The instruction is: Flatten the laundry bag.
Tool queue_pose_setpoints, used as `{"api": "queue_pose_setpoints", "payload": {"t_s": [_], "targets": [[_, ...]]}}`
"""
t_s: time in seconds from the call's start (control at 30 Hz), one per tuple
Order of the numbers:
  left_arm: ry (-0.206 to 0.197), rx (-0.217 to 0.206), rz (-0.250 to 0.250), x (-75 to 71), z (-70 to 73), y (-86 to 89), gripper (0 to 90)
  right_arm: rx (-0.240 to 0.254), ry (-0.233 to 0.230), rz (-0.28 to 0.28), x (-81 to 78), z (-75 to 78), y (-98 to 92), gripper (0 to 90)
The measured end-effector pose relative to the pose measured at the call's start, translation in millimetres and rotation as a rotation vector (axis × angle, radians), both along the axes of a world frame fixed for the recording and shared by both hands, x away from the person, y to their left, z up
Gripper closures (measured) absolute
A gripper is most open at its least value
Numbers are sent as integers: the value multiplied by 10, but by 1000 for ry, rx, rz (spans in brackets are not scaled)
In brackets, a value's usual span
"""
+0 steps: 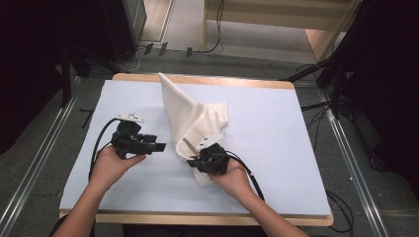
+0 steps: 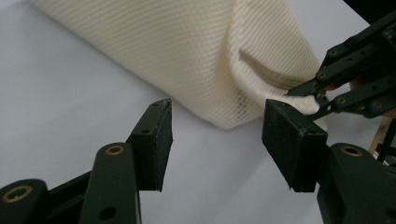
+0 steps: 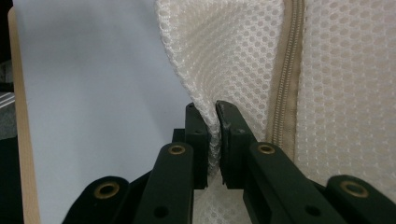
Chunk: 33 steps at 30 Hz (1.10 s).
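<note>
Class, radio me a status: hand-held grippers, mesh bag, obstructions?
Right hand-held gripper shut on mesh bag. Left hand-held gripper open, beside it. Nothing in the way.

Mesh bag (image 3: 233, 51): you see cream cloth, an open honeycomb weave, soft and matt; in your left gripper view (image 2: 187, 51) it reads as fine ribbing.
Zipper (image 3: 285, 70): you see tan woven tape with small teeth, matt.
Left gripper (image 2: 217, 135): your jaws look like black plastic with a slight sheen; the pads are matt and rubbery, the pivot pins brass-coloured metal.
Right gripper (image 3: 213, 140): same black plastic, brass-coloured pins, one pad edge scuffed.
Table cover (image 1: 276, 133): you have a smooth, matt pale sheet, paper-like.
Table edge (image 1: 197, 218): light wood, smooth.
</note>
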<state>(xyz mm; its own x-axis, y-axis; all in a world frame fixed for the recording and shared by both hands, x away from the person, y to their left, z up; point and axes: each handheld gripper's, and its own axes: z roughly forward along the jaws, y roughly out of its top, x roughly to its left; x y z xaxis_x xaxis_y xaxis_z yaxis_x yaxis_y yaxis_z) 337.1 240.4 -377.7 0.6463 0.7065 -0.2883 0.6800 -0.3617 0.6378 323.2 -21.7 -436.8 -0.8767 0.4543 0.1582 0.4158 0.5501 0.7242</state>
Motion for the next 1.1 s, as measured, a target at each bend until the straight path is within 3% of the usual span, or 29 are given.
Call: {"api": "queue_pose_setpoints", "payload": {"t_s": [0.07, 0.47, 0.6, 0.63, 0.67, 0.77, 0.87, 1.1], "targets": [[3, -9, -5, 19, -3, -69, 437, -4, -6, 7, -20, -13, 24, 851], [29, 26, -33, 161, -116, -313, 452, -2, -12, 42, -139, -34, 108, 847], [45, 38, -46, 192, -187, -372, 534, 1, -17, 52, -187, -28, 138, 844], [55, 10, -65, 201, -208, -382, 674, 0, -19, 51, -195, -28, 141, 839], [56, 4, -70, 202, -214, -385, 746, -1, -14, 48, -193, -31, 139, 837], [62, -15, -73, 202, -200, -367, 852, -2, -4, 49, -177, -37, 120, 809], [67, -25, -81, 192, -179, -314, 863, 30, 0, 43, -174, 22, 47, 695], [50, -15, -71, 155, -137, -246, 867, 79, -18, 17, -204, 199, -196, 614]]}}
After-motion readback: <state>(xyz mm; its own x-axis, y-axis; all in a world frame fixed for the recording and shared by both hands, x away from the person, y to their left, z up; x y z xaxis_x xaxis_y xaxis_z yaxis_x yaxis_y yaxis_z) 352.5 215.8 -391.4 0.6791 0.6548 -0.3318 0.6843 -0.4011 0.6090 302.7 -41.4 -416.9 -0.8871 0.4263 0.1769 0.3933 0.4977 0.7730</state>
